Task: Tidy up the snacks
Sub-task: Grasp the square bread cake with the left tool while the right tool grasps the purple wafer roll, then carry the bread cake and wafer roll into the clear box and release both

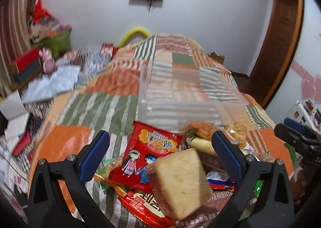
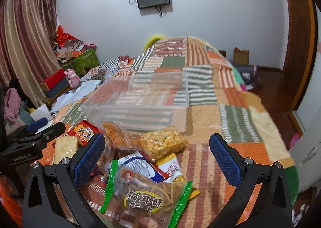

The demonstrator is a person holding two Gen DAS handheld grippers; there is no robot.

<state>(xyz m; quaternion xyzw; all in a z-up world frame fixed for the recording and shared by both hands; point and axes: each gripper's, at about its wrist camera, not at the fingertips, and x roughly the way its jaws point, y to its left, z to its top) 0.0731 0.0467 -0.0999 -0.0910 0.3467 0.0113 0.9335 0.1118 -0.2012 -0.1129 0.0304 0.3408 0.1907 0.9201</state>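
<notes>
A pile of snack packets lies on the patchwork bedspread point(image 1: 84, 107) in front of a clear plastic box point(image 1: 180, 95), which holds nothing I can see. My left gripper point(image 1: 162, 149) is open over a red packet with cartoon children point(image 1: 148, 153) and a wrapped beige cake wedge point(image 1: 178, 181); neither finger touches them. In the right wrist view my right gripper point(image 2: 156, 157) hangs open above a green-edged clear packet point(image 2: 144, 193) and a blue-and-white packet point(image 2: 138, 165). A rice-crisp bar point(image 2: 162, 143) and an orange snack bag point(image 2: 116, 133) lie against the box point(image 2: 140, 99).
Clothes, papers and a pink toy point(image 2: 73, 78) crowd the bed's left side. Red and green boxes point(image 2: 54, 81) stand by the striped curtain point(image 2: 24, 47). A wooden door point(image 2: 301, 47) and bare floor lie to the right. The left gripper point(image 2: 30, 139) shows at the right view's left edge.
</notes>
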